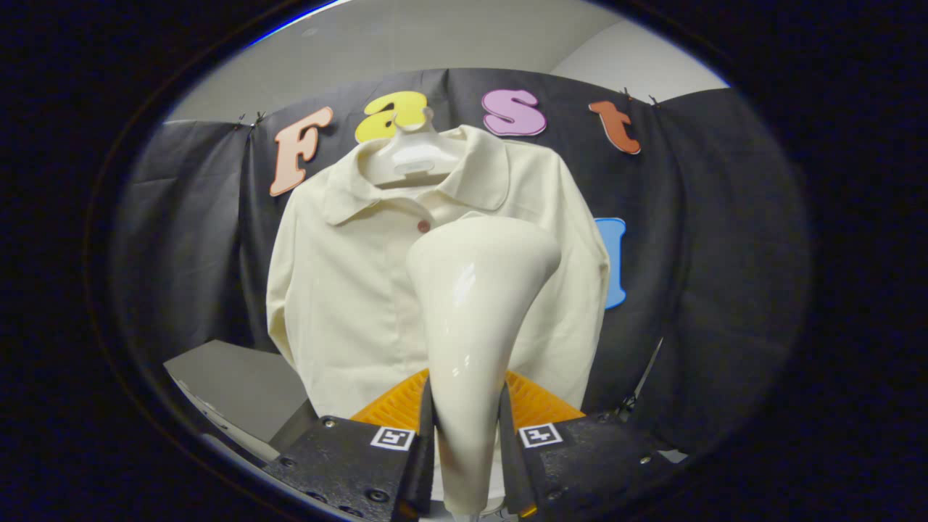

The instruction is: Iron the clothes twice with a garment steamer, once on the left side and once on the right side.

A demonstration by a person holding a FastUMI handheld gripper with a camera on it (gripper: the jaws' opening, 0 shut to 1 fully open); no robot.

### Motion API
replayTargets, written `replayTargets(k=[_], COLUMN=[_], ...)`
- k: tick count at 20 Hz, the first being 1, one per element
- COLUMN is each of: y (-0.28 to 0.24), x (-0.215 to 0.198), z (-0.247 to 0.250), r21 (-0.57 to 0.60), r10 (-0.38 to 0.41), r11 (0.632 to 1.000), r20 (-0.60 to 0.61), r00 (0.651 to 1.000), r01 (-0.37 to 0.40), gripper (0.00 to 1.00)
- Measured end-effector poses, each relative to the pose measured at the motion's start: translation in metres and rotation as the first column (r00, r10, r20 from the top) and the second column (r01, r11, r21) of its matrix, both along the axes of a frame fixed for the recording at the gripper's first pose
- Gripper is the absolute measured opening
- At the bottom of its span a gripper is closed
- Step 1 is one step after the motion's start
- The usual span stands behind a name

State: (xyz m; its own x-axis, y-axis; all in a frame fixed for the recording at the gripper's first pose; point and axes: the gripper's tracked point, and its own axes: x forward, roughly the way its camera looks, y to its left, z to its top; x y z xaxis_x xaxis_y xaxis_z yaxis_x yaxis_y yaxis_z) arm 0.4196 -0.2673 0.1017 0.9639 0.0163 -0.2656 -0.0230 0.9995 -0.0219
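Jaws: the gripper [466, 428] has its two fingers [420, 464] pressed against opposite sides of the garment steamer [475, 326], clamping its narrow handle between them.
Steamer: a glossy cream body, slim where the fingers hold it and flaring to a broad rounded head ahead of them; the head is tipped slightly to one side and overlaps the middle of the shirt front. Whether it touches the cloth cannot be told.
Shirt: a cream long-sleeved shirt [348, 290] hangs beyond the fingers on a pale hanger [409, 156], collar spread, one small dark button [423, 226] showing just below the collar beside the steamer head.
Shirt edges: both sleeves hang down along the body; the hem drops behind the fingers and the orange ribbed part [395, 406] of the gripper.
Open room: dark cloth wall [710, 290] spreads wide on both sides of the shirt, with bare cloth beyond each sleeve. The front panel to either side of the steamer head is uncovered, more of it on the side with the grey surface.
Surface: a grey surface [232, 380] sits low beside the shirt's hem, its corner near one sleeve's lower end.
Above: a pale ceiling [435, 36] runs over the top edge of the cloth wall.
Containers: I see no vessel or bin to report.
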Motion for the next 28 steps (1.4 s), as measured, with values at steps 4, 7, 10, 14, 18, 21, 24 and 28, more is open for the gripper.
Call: replayTargets(k=[4,7,10,14,18,21,24,28], y=[-0.025,-0.038,-0.043,-0.046,-0.050,-0.050,-0.049,-0.055], x=[0.034,0.052,0.057,0.056,0.046,0.035,0.022,0.004], z=[0.019,0.011,-0.011,-0.030,-0.065,-0.097,-0.135,-0.179], r21=[0.053,0.101,0.140,0.190,0.221,0.242,0.236,0.251], r10=[-0.032,-0.042,-0.024,0.011,0.050,0.087,0.134,0.169], r11=[0.998,0.994,0.990,0.982,0.974,0.967,0.965,0.959], r20=[0.043,0.035,0.016,0.032,0.006,-0.022,-0.077,-0.124], r00=[0.999,0.998,1.000,0.999,0.999,0.996,0.988,0.978], r01=[0.030,0.039,0.022,-0.017,-0.051,-0.079,-0.113,-0.134], gripper=[0.38,0.38,0.38,0.38,0.38,0.38,0.38,0.38])
